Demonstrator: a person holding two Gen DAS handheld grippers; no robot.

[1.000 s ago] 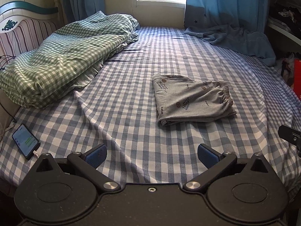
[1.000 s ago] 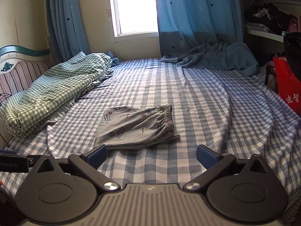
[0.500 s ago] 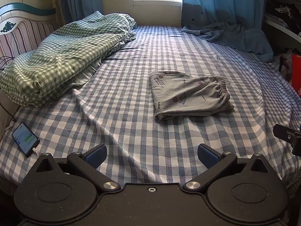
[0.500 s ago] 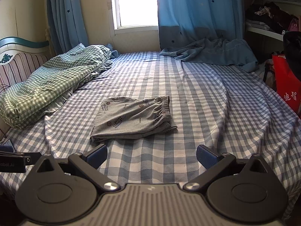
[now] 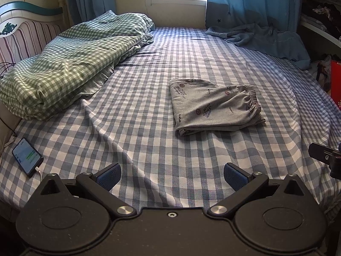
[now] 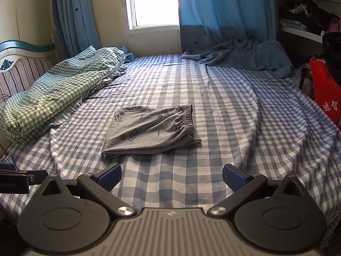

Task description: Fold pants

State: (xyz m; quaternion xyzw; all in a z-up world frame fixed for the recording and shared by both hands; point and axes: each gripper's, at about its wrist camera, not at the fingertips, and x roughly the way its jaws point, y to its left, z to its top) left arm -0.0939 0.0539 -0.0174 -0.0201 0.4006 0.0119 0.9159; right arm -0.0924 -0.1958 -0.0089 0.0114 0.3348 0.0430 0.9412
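Observation:
The grey printed pants (image 5: 215, 106) lie folded into a flat stack on the blue checked bed sheet (image 5: 138, 111), waistband to the right. They also show in the right wrist view (image 6: 149, 130). My left gripper (image 5: 171, 176) is open and empty, held back over the near edge of the bed, well short of the pants. My right gripper (image 6: 171, 176) is open and empty too, near the front edge, just short of the pants' near fold. Part of the right gripper shows at the right edge of the left wrist view (image 5: 326, 157).
A green checked duvet (image 5: 68, 64) is bunched along the left by the headboard (image 5: 23, 34). A phone (image 5: 27, 156) on a cable lies at the near left. A blue curtain and blue cloth (image 5: 262, 38) lie at the far right. Shelves and a red bag (image 6: 326, 89) stand right.
Both grippers have pulled back and lifted slightly from the pants, which look a little farther and lower in both views. The pants have not moved. Both grippers stay open.

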